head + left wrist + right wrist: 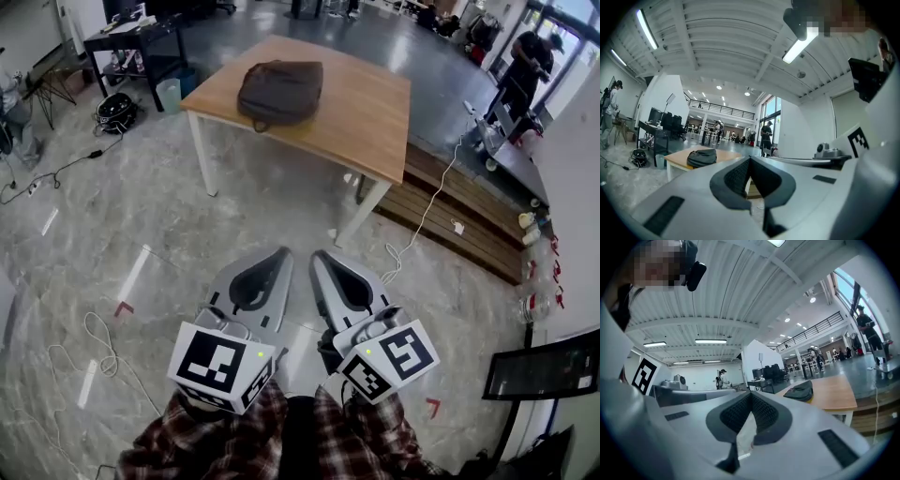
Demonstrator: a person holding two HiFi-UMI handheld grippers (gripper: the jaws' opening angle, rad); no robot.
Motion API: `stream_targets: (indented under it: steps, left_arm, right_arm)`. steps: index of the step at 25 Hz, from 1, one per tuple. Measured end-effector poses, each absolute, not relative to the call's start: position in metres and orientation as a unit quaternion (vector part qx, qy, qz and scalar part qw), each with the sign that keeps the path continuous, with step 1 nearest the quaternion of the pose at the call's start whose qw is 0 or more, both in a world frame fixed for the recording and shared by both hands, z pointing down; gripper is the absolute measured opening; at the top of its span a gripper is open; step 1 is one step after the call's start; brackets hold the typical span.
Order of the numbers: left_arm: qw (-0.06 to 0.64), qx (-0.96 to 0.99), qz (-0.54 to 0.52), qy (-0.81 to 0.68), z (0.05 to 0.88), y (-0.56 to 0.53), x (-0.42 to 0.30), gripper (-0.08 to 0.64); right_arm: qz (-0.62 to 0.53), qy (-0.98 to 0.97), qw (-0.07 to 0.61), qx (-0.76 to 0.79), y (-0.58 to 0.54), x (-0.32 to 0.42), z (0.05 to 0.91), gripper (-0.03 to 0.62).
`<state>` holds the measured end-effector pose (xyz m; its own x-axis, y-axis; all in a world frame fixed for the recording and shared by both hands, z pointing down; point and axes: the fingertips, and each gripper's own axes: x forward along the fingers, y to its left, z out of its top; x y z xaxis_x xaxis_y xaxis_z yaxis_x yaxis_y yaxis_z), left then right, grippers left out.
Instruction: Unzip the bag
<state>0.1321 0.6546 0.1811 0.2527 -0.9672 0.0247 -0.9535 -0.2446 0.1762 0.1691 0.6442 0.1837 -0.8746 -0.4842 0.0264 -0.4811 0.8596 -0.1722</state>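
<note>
A dark brown bag (279,92) lies flat on a wooden table (366,112) well ahead of me across the floor. Both grippers are held close to my body, side by side above the floor and far from the bag. My left gripper (283,253) is shut with nothing in it, and so is my right gripper (318,255). In the left gripper view the closed left gripper (750,160) points toward the bag (701,157) on the table (675,160). In the right gripper view the bag (799,391) lies to the right of the closed right gripper (751,395).
A black desk (131,37) and a pale bin (169,94) stand left of the table. A low wooden platform (459,211) runs along its right side, with a white cable (422,220) trailing over it. A person (520,70) stands at the far right. Cables (94,347) lie on the marble floor.
</note>
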Motion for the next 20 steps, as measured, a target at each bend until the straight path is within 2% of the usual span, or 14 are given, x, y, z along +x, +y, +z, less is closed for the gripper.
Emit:
stream_targets:
  steps: [8,20]
  left_arm:
    - [0.070,0.790,-0.043,-0.607,0.171,0.586,0.039,0.006]
    - [0.081,0.787,-0.038,-0.611,0.202,0.449,-0.028,0.006]
  right_arm:
    - [-0.083,0.961,0.003,-0.264,0.571,0.080,0.179,0.011]
    - [-0.090,0.959,0.003,-0.270,0.427,0.019,0.204,0.011]
